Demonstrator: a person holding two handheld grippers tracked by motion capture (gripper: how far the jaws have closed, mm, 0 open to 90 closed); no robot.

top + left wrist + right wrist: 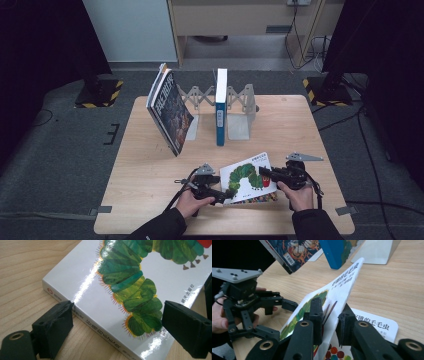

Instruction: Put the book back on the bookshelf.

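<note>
I have the front cover of the caterpillar book pinched between the jaws of my right claw, which are clamped nearly shut on the thin board. I hold it by its free edge so the cover stands lifted off the pages while the rest of the book lies flat on the table, near my side and between my two hands. My left claw stands wide open with nothing in its grip; its jaws straddle the spine corner of the book, one pad beside the spine and the other over the cover. I judge it is placed there to steady or take the spine, so the book does not slide while the cover is raised. Farther back, a dark book leans against the metal rack and a blue book stands upright in it, probably where this one belongs.
</note>
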